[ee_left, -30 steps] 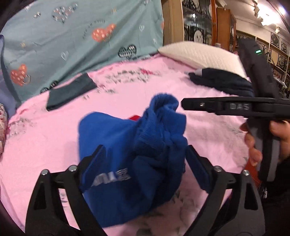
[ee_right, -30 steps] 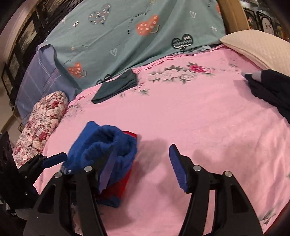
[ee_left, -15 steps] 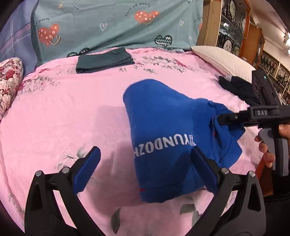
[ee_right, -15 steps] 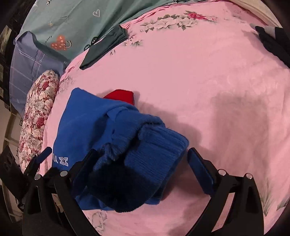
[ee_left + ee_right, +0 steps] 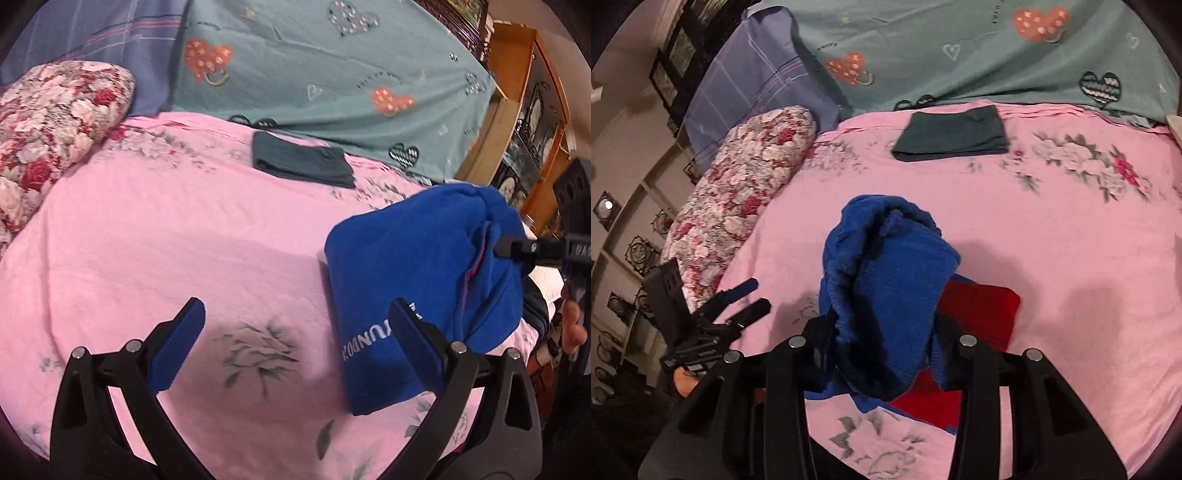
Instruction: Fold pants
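Both wrist cameras look down, close, sharing the pink bedspread [image 5: 147,240], seemingly.

Bedroom in a home, def. Big bed w/ pink floral sheet [image 5: 155,236], teal heart-print bedding [image 5: 332,70] at the head, a rose-pattern bolster [image 5: 746,184] beside a purple plaid pillow [image 5: 750,85]. Folded dark garment [image 5: 951,134] lying on it. Wooden glass-front cabinet [image 5: 524,122] w/ clocks at one side, framed pics on wall.
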`<state>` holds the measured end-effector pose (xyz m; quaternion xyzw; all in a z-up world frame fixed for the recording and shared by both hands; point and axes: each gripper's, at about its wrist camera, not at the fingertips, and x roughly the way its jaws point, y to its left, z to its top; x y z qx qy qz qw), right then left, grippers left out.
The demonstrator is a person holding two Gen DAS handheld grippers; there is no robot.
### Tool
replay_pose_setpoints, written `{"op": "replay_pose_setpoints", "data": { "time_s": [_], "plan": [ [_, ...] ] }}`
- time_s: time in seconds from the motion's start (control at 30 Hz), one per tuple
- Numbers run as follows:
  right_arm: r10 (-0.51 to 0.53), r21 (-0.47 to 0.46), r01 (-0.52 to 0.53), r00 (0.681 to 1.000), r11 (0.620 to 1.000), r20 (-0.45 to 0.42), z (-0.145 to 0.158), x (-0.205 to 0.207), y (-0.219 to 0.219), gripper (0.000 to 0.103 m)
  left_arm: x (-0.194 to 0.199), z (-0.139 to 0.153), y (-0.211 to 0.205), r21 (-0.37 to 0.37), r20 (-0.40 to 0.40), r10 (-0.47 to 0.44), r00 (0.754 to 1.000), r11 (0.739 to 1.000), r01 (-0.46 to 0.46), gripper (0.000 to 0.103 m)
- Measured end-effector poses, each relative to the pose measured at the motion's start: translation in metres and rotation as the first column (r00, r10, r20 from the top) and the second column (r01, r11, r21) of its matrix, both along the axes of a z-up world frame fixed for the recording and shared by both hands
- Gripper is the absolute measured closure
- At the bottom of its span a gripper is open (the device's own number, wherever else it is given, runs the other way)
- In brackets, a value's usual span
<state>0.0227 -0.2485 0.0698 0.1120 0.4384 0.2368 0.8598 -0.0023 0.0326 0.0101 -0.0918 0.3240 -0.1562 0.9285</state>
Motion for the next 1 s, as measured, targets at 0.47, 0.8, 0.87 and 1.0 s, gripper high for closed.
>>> {"op": "replay_pose_setpoints", "data": {
  "time_s": [0.47,0.8,0.87,1.0],
  "plan": [
    [-0.097,-0.065,0.087,0.983,0.994,-0.156,-0.094,0.027,-0.011,0.063,0.002,-0.004,0.021,0.048,0.014,0.074,0.997,0.996,-0.075,0.002],
    [0.215,-0.111,-0.213,0.977,0.971,0.005,-0.068,-0.005,0.078,0.049,0.008,-0.016,0.007,-0.118,-0.101,-0.096,0.99,0.989,0.084,0.002],
    [0.263,-0.121,-0.259,0.965,0.958,0.019,-0.07,-0.01,0.09,0.049,0.028,-0.03,0.031,-0.091,-0.135,0.028,0.991,0.995,-0.041,0.002],
    [0.298,-0.146,-0.294,0.954,0.945,0.012,-0.074,-0.016,0.103,0.049,0.067,-0.068,0.142,0.0,-0.248,0.412,0.877,0.905,-0.426,0.003]
  ]
}}
